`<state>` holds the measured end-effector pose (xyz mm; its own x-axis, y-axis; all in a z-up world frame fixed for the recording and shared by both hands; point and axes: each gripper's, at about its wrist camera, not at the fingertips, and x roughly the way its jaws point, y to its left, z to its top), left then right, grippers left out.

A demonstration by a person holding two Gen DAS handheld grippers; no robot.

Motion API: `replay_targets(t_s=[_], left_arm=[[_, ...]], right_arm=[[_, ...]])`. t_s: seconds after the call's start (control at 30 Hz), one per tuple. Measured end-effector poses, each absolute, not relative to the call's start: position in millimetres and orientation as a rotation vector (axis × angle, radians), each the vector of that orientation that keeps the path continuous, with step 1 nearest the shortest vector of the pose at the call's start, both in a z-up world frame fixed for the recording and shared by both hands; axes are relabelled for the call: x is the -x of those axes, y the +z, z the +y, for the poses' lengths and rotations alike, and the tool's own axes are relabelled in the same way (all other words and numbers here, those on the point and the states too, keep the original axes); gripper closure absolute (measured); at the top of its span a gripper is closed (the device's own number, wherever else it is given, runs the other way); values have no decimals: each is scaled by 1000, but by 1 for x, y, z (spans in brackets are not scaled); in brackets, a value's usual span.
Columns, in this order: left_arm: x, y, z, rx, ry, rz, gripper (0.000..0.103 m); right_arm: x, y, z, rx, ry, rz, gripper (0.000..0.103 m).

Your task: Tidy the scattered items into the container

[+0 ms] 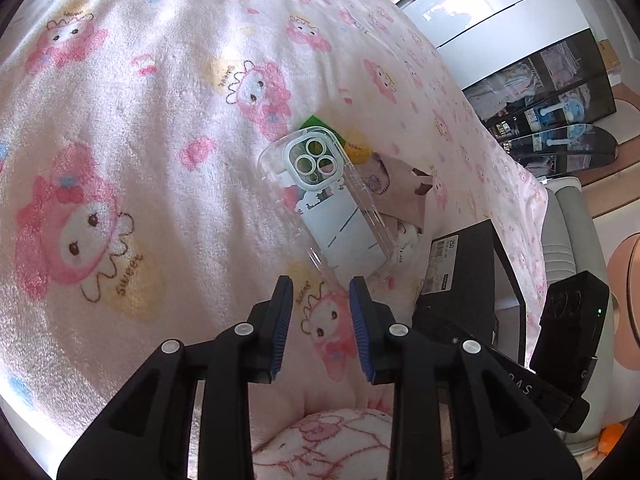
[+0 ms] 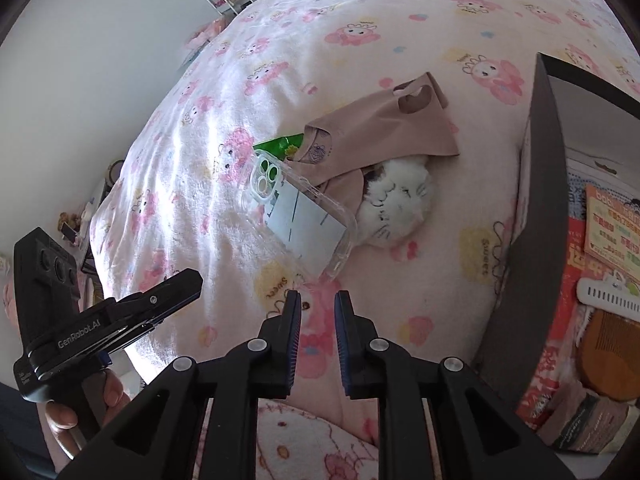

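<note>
A clear phone case (image 1: 328, 200) (image 2: 300, 216) lies on the pink cartoon blanket (image 1: 140, 140). It partly covers a green packet (image 1: 316, 122) (image 2: 280, 146) and rests against a dusty-pink cloth (image 1: 400, 188) (image 2: 380, 128) and a white plush toy (image 1: 408, 236) (image 2: 400, 204). My left gripper (image 1: 320, 284) hovers just short of the case's near end, open, with nothing between its fingers. My right gripper (image 2: 318, 296) points at the same corner of the case; its jaws stand narrowly apart and hold nothing. The black box (image 1: 468, 272) (image 2: 536, 200) stands to the right.
The box holds a wooden comb (image 2: 612, 364), a white clip (image 2: 608, 296) and printed packets. The left gripper's side (image 2: 120, 320) and a hand (image 2: 64, 416) show at lower left in the right wrist view. The right gripper's housing (image 1: 572, 320) sits close beside the box.
</note>
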<state>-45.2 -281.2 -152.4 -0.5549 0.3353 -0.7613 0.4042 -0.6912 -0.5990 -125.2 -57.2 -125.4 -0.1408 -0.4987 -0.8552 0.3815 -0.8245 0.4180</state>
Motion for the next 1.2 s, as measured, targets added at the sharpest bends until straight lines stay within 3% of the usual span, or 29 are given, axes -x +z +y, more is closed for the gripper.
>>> replay_targets(t_s=[0.17, 0.37, 0.5, 0.63, 0.93, 1.2], left_arm=[[50, -180, -295, -1501, -2392, 1282, 68], [50, -193, -299, -1531, -2371, 1318, 68], [46, -189, -294, -1542, -2399, 1321, 68], [37, -176, -290, -1534, -2428, 1335, 68], [27, -125, -259, -1491, -2586, 1360, 68], [34, -93, -181, -1593, -2709, 1269, 66]], right_arm=[[143, -154, -83, -1645, -1992, -60, 76], [160, -191, -94, -1739, -1950, -90, 77], [141, -168, -99, -1585, -1982, -62, 88], [128, -137, -85, -1482, -2053, -50, 93], [83, -79, -26, -1359, -2135, -143, 94], [31, -57, 48, -1309, -2198, -163, 94]])
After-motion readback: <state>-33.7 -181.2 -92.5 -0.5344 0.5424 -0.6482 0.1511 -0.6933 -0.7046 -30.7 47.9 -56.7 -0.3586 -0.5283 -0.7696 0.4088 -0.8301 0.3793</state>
